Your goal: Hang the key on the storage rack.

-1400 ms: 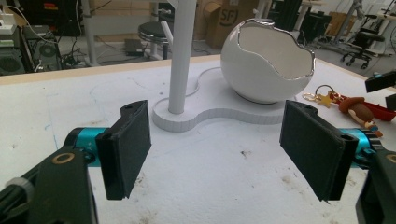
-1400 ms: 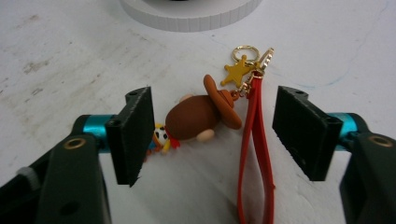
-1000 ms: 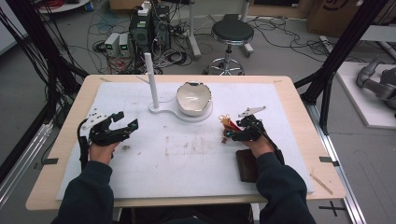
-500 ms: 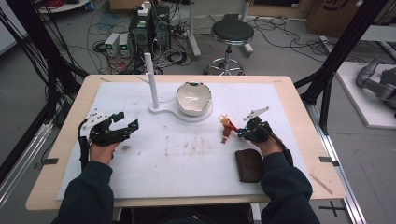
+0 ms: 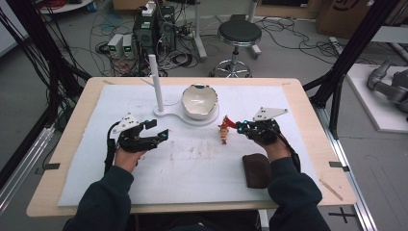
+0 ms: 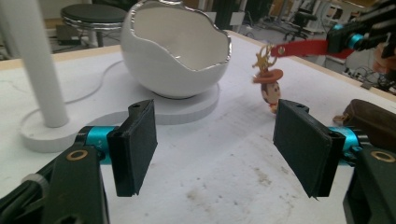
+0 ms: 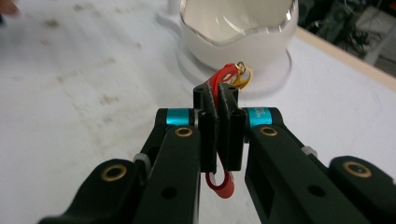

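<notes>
A small cowboy figure keychain (image 5: 223,132) hangs by a red strap (image 5: 230,121) just above the white mat, in front of the bowl. My right gripper (image 5: 240,126) is shut on that strap (image 7: 223,74), with a gold ring (image 7: 243,74) beyond the tips and the strap's loop (image 7: 219,186) below the jaws. The figure (image 6: 270,89) dangles from the strap (image 6: 303,47) in the left gripper view. My left gripper (image 5: 156,130) rests at mid-left, open, with nothing between its pads (image 6: 135,144).
A white eggshell-shaped bowl (image 5: 199,101) sits on a white stand base (image 5: 166,114) with an upright pole (image 5: 155,82). A brown pouch (image 5: 256,169) lies near my right forearm. The mat (image 5: 202,173) has faint brown stains in the middle.
My right gripper has shifted slightly left with the strap, and the figure has swung a little toward the bowl. The left gripper has stayed put.
</notes>
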The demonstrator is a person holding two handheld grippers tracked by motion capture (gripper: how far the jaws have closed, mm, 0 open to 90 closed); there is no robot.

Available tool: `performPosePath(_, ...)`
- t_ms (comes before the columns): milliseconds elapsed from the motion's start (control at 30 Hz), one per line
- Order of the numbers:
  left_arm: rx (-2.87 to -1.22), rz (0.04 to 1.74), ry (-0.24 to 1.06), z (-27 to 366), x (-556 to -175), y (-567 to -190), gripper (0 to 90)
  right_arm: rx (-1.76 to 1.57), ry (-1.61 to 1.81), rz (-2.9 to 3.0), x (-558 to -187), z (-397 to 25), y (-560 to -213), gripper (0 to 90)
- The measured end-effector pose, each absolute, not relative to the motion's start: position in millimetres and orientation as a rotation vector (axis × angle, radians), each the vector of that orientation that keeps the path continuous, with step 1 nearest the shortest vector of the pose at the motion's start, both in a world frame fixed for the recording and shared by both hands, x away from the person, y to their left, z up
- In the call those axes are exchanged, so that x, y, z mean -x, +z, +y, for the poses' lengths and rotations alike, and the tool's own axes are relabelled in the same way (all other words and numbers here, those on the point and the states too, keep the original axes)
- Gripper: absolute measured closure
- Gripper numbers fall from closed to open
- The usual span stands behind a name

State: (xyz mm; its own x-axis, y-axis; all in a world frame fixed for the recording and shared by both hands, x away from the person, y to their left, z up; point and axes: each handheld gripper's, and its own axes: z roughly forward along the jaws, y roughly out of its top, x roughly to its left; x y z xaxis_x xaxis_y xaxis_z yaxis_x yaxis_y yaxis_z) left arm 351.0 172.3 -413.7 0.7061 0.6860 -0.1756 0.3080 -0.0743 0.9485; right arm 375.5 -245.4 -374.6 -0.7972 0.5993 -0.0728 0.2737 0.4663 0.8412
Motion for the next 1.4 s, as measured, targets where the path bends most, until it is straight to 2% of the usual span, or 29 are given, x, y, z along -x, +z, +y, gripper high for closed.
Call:
performPosePath(300,-1.738,0.731,0.302,139,-356,-421,29.4,-0.618,1.406,2.35,-365,-229,-357,88.1)
performPosePath(600,-1.788,0.663,0.271,101,-370,-428,21.5,-0.53,1.486,2.392,-364,-211,-349,88.0)
performPosePath(1000,-1.845,0.669,0.317,73,-385,-433,21.6,-0.445,1.549,2.436,-367,-188,-344,88.0)
performPosePath(1200,-1.874,0.659,0.323,70,-390,-437,30.0,-0.435,1.569,2.436,-367,-185,-343,88.0)
performPosePath(1267,-1.888,0.638,0.334,66,-391,-437,40.8,-0.432,1.588,2.442,-367,-185,-343,88.0)
performPosePath(1300,-1.888,0.638,0.334,66,-391,-437,49.5,-0.433,1.592,2.44,-367,-186,-342,88.0)
performPosePath(1400,-1.895,0.633,0.327,66,-391,-436,51.6,-0.46,1.589,2.427,-367,-189,-342,87.9)
